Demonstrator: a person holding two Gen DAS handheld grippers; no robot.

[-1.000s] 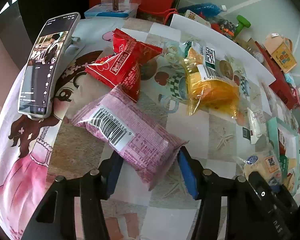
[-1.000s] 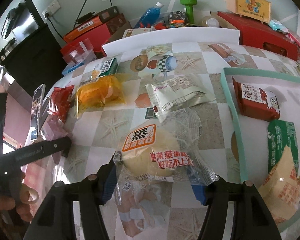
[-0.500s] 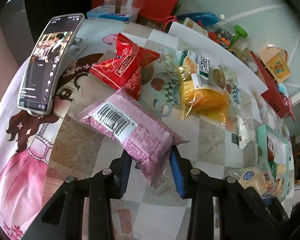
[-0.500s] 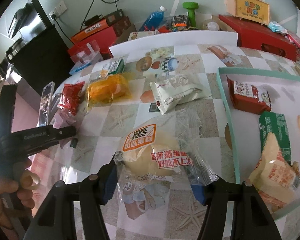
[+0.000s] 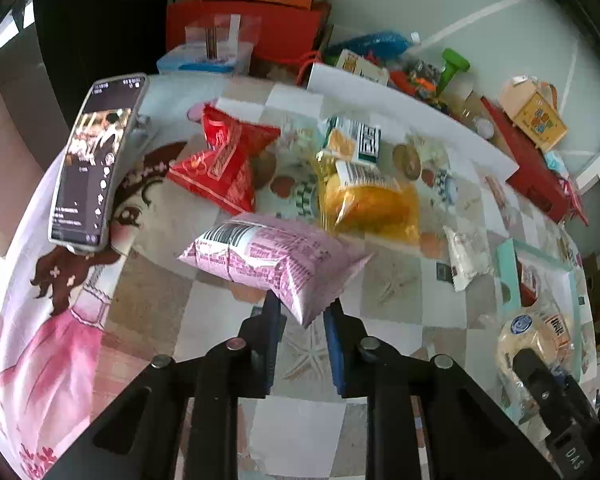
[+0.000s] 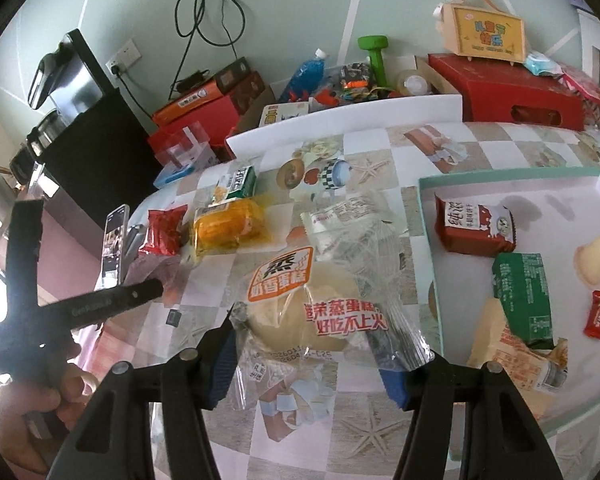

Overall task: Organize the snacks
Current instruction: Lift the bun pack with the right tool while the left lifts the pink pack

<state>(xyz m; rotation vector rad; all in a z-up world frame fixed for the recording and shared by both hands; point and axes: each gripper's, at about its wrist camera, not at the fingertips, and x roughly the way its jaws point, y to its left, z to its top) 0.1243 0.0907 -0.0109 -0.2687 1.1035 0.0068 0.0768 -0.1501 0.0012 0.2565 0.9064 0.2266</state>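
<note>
Your left tool (image 5: 302, 314) pinches the pink pack's (image 5: 268, 256) corner above the counter (image 5: 204, 312); right tool (image 6: 306, 364) grips the cake bag (image 6: 320, 304); carry both level into the tray (image 6: 426, 216)

Pink barcoded packet (image 5: 276, 256), red packet (image 5: 220, 164), checkered starfish tablecloth (image 5: 388, 288)
</note>
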